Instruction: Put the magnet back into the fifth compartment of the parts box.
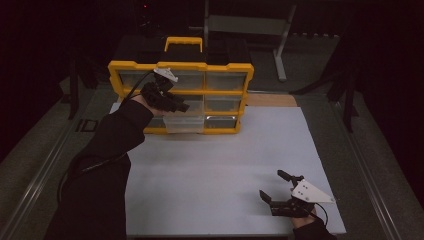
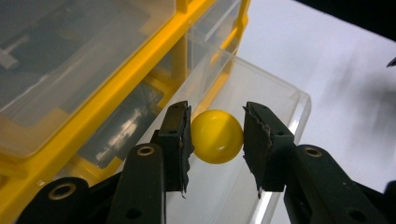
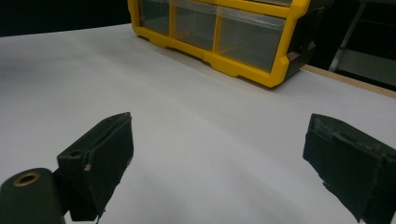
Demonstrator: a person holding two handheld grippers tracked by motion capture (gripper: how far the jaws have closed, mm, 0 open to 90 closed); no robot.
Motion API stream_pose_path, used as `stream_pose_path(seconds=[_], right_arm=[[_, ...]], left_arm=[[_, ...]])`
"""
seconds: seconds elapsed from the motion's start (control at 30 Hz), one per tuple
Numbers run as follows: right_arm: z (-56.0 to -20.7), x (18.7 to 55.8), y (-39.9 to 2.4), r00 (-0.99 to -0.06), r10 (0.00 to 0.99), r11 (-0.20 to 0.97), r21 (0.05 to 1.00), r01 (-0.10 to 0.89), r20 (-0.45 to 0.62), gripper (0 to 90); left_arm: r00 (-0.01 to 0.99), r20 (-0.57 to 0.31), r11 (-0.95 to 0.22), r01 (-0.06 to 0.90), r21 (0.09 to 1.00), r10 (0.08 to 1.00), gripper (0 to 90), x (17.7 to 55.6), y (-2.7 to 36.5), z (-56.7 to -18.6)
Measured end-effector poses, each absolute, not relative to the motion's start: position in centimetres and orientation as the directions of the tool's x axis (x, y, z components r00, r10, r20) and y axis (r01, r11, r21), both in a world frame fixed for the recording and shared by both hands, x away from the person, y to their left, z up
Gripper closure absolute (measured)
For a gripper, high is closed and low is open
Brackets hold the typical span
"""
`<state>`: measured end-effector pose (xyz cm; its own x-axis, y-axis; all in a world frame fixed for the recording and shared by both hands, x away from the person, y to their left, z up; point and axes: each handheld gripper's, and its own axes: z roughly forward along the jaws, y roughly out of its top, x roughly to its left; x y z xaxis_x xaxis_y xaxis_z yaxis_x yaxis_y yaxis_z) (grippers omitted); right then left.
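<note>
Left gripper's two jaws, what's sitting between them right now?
A yellow ball, over the pulled-out clear drawer, seen in the left gripper view.

Right gripper (image 3: 219, 163) hovering over white table (image 3: 187, 102), jaws standing wide apart, nothing lying between them. Left pad (image 3: 100, 163) sitting lower left, right pad (image 3: 350, 163) at lower right, edges looking frayed. Yellow organizer (image 3: 224, 32) standing at far side of table, clear drawers (image 3: 245, 37) facing camera; contents possibly nil, glare making it hard to tell. Wooden edge (image 3: 345, 79) showing at right, beyond white surface. Dark background lying behind.
</note>
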<state>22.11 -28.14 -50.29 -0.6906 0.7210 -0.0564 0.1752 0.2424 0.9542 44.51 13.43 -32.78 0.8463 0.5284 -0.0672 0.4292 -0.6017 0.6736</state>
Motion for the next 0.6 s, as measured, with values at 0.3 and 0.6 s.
stream_pose_path(seconds=[0.3, 0.6], right_arm=[[-50.28, 22.1, -28.14, -0.692, 0.72, 0.241, 0.954, 0.177, -0.054, 8.7], [-50.31, 22.14, -28.15, -0.693, 0.719, 0.242, 0.954, 0.176, -0.054, 8.7]], left_arm=[[0.837, -0.057, -0.613, 0.443, 0.654, 0.544, 62.4, 44.75, 12.84, -33.13], [0.834, -0.051, -0.606, 0.44, 0.662, 0.55, 62.3, 44.62, 12.93, -32.65]])
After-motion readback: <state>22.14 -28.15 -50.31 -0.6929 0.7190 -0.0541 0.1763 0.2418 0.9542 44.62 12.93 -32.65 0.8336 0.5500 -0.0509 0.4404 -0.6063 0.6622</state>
